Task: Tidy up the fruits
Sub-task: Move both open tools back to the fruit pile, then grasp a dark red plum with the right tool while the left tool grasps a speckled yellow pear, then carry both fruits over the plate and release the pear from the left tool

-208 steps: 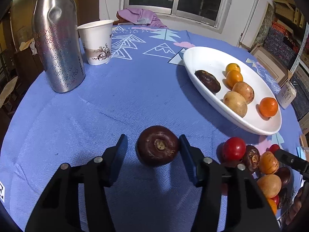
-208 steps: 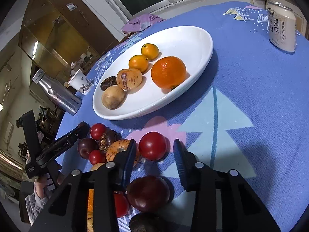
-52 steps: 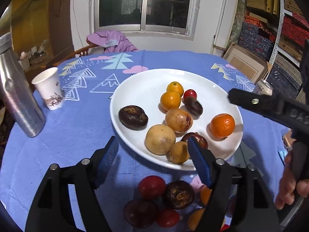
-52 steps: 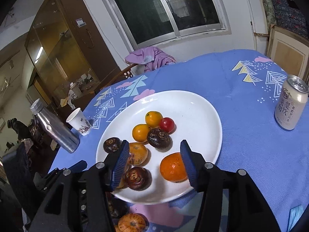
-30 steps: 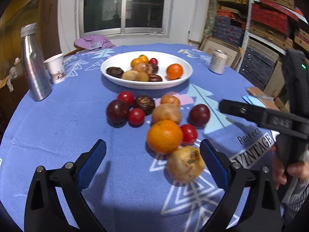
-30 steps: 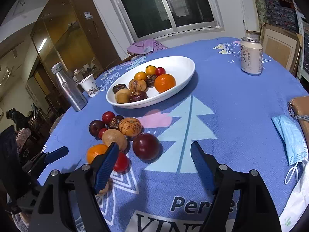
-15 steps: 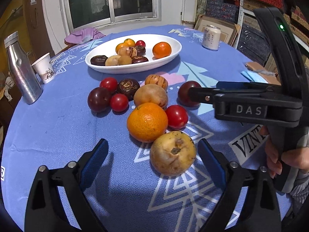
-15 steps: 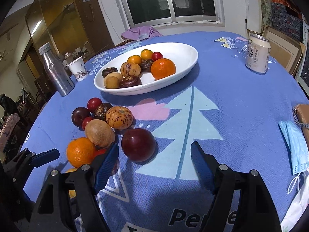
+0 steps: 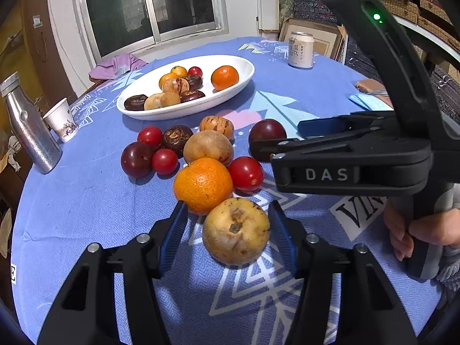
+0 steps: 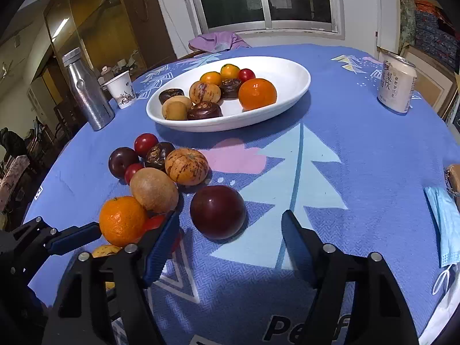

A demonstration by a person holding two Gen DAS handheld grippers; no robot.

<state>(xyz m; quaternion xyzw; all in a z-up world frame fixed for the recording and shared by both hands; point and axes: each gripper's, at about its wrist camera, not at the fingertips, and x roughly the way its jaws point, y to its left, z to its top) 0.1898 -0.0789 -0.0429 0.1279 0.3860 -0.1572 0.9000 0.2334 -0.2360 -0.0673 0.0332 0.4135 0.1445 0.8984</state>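
Closing on the yellow-brown fruit point(image 9: 235, 231), the left gripper point(image 9: 227, 237) has that fruit squarely between its fingers on the blue surface point(image 9: 86, 187), the right pad at its skin and the left pad apart, so nothing is grasped yet. The right gripper point(image 10: 230, 243), jaws also narrowing and empty, sits just short of the dark plum point(image 10: 217, 211), which lies ahead and slightly left of centre. Beyond both, across the loose cluster, stands the white plate point(image 10: 287, 70), judged the destination.
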